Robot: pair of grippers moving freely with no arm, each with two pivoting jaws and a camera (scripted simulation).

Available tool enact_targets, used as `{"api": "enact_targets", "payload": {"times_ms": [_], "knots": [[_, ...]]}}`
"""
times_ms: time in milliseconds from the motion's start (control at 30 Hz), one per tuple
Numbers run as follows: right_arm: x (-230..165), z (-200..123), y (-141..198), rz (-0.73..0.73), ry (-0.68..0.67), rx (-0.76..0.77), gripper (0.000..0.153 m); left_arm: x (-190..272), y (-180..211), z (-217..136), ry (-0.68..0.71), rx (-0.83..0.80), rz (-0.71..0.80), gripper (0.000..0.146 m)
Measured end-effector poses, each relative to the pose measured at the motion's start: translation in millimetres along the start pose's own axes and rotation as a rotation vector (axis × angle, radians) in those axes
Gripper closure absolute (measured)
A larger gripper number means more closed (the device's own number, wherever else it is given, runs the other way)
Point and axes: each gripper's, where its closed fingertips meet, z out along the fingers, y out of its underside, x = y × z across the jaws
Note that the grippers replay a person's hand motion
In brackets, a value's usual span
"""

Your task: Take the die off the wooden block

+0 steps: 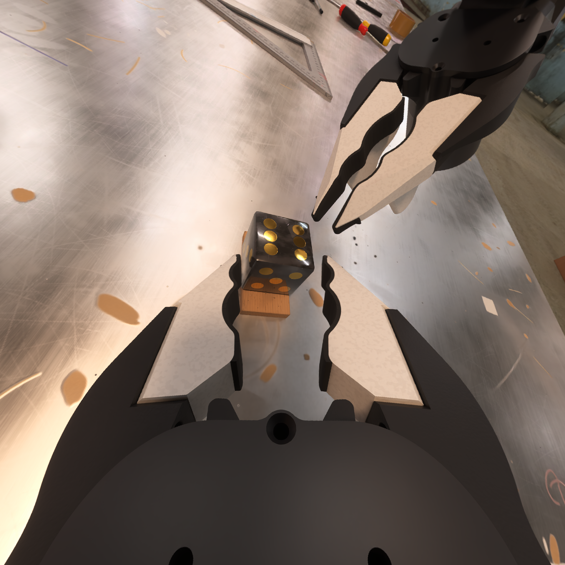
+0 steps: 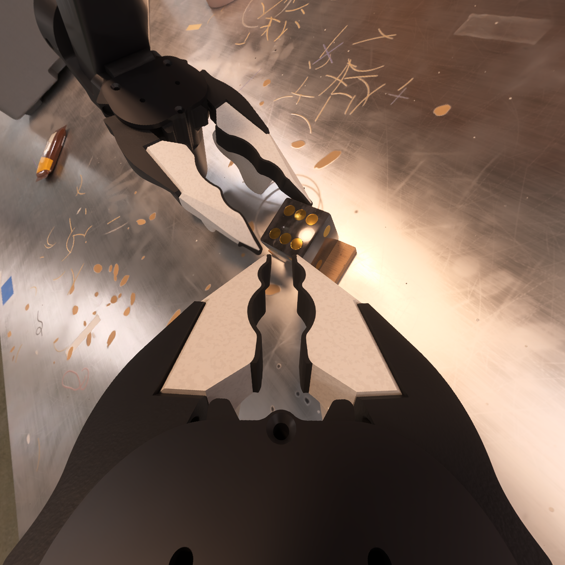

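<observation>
A black die (image 1: 278, 247) with gold pips sits on a small wooden block (image 1: 264, 302) on a scratched metal table. My left gripper (image 1: 281, 260) is open with its fingers on either side of the die. The left finger is against the die and the right finger stands a little apart. My right gripper (image 1: 328, 221) hangs just beyond the die to the right, fingers only narrowly apart and empty. In the right wrist view my right gripper (image 2: 281, 256) points at the die (image 2: 293, 229) and block (image 2: 336, 263), with the left gripper (image 2: 282, 226) straddling the die.
A steel square (image 1: 275, 46), screwdrivers (image 1: 363, 24) and a brown block (image 1: 402, 23) lie far back. A wrapped snack bar (image 2: 50, 153) and a grey box (image 2: 24, 76) sit at the left. Wood chips litter the table. The table edge (image 1: 504, 214) runs at right.
</observation>
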Motion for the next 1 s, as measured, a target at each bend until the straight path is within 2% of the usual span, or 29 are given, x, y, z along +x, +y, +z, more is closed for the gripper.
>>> {"api": "enact_targets", "payload": {"times_ms": [67,267,400,500,600,700,800,1000], "knots": [[0,-1,1,0.021,-0.005,0.011,0.136,-1,0,0,-0.005,0.000,-0.002,0.102],[0,-3,-2,0.083,-0.051,0.077,0.133,-4,-2,-2,0.008,0.021,-0.047,0.102],[3,-6,-2,0.046,-0.026,0.081,0.133,-3,-3,-3,0.023,0.030,-0.055,0.099],[6,-8,0,-0.108,0.042,0.031,0.134,-2,1,1,0.010,-0.010,-0.031,0.085],[12,-5,1,-0.370,0.139,-0.068,0.135,0,3,8,0.002,-0.041,-0.025,0.078],[18,0,-5,-0.654,0.233,-0.140,0.140,1,1,16,0.006,-0.049,-0.036,0.077],[18,5,-5,-0.852,0.213,-0.213,0.142,0,4,20,-0.023,-0.080,-0.025,0.086],[17,7,-5,-1.042,0.107,-0.351,0.143,-5,6,21,-0.080,-0.117,0.005,0.095]]}}
